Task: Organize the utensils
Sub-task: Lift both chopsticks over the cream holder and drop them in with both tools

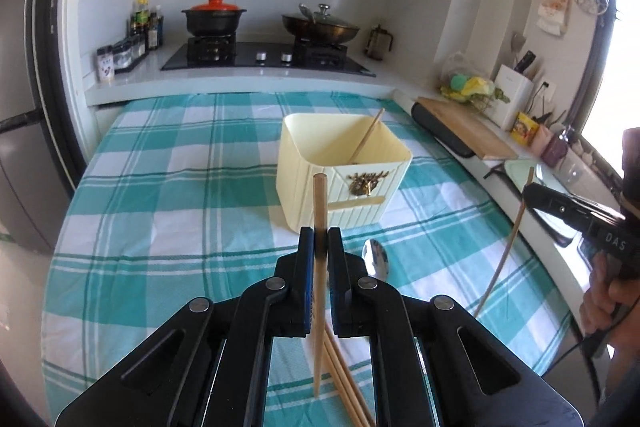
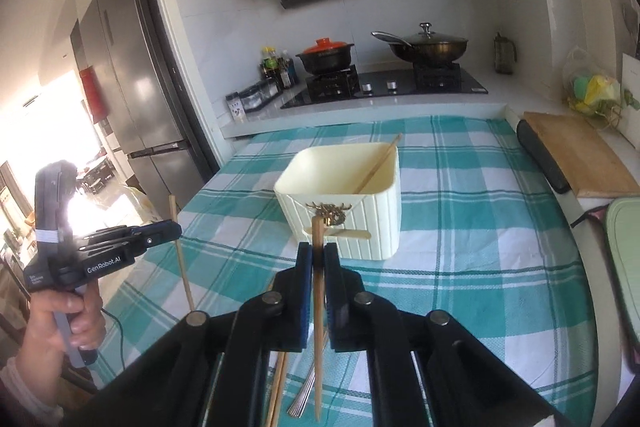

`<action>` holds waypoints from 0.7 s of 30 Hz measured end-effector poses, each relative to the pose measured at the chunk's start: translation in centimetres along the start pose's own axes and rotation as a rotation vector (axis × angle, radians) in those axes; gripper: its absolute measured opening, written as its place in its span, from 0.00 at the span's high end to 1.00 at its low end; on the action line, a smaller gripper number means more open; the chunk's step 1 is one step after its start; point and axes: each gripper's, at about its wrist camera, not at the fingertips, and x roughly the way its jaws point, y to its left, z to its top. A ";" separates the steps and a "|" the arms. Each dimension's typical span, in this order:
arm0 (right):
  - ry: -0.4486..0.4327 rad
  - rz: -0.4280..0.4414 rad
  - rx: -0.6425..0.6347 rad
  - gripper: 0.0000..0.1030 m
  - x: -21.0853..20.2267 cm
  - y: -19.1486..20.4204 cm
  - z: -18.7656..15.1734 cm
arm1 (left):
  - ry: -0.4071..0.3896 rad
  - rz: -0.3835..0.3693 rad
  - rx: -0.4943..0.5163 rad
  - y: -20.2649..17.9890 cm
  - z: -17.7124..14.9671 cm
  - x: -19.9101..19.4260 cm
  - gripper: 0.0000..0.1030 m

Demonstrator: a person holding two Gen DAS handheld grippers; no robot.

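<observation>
In the left wrist view my left gripper (image 1: 320,233) is shut on a wooden chopstick (image 1: 319,195) held nearly upright above the checked cloth. In the right wrist view my right gripper (image 2: 318,249) is likewise shut on a second chopstick (image 2: 318,307). Each gripper shows in the other's view with its stick: the right gripper (image 1: 530,191) and the left gripper (image 2: 176,227). Ahead stands a cream ribbed container (image 1: 304,171) (image 2: 384,219) with one chopstick (image 1: 368,135) leaning inside. On the cloth below lie loose chopsticks (image 1: 346,387), a spoon (image 1: 375,259) and a fork (image 2: 304,395).
The teal checked tablecloth (image 1: 180,187) covers the table. Behind it is a hob with a red-lidded pot (image 1: 214,17) and a wok (image 1: 320,25), with bottles to their left. A wooden cutting board (image 2: 580,159) lies at the right, and a fridge (image 2: 132,75) stands at the left.
</observation>
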 end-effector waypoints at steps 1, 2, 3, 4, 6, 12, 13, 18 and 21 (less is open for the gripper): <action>-0.015 -0.005 -0.016 0.94 -0.5 0.4 0.0 | -0.009 -0.006 0.001 -0.2 0.0 -0.4 0.95; -0.032 -0.011 -0.034 0.94 -0.9 0.8 0.0 | -0.016 -0.010 0.004 -0.3 0.1 -0.7 0.95; -0.046 -0.017 -0.048 0.94 -1.3 1.1 0.1 | -0.022 -0.013 0.006 -0.5 0.1 -0.9 0.95; -0.062 -0.020 -0.059 0.94 -1.7 1.4 0.1 | -0.028 -0.018 0.006 -0.5 0.2 -1.1 0.95; -0.093 -0.018 -0.075 0.94 -2.1 1.7 0.2 | -0.038 -0.031 0.002 -0.7 0.3 -1.5 0.96; -0.143 -0.017 -0.084 0.94 -2.7 1.9 0.7 | -0.069 -0.059 -0.011 -1.1 0.9 -2.5 0.96; -0.145 -0.016 -0.081 0.94 -2.7 1.8 0.8 | -0.074 -0.061 -0.011 -1.1 1.1 -2.6 0.96; -0.150 -0.017 -0.082 0.94 -2.4 1.5 1.3 | -0.090 -0.073 -0.020 -1.2 1.8 -2.7 0.96; -0.155 -0.014 -0.076 0.94 -2.3 1.4 1.7 | -0.102 -0.089 -0.034 -1.0 2.5 -2.9 0.96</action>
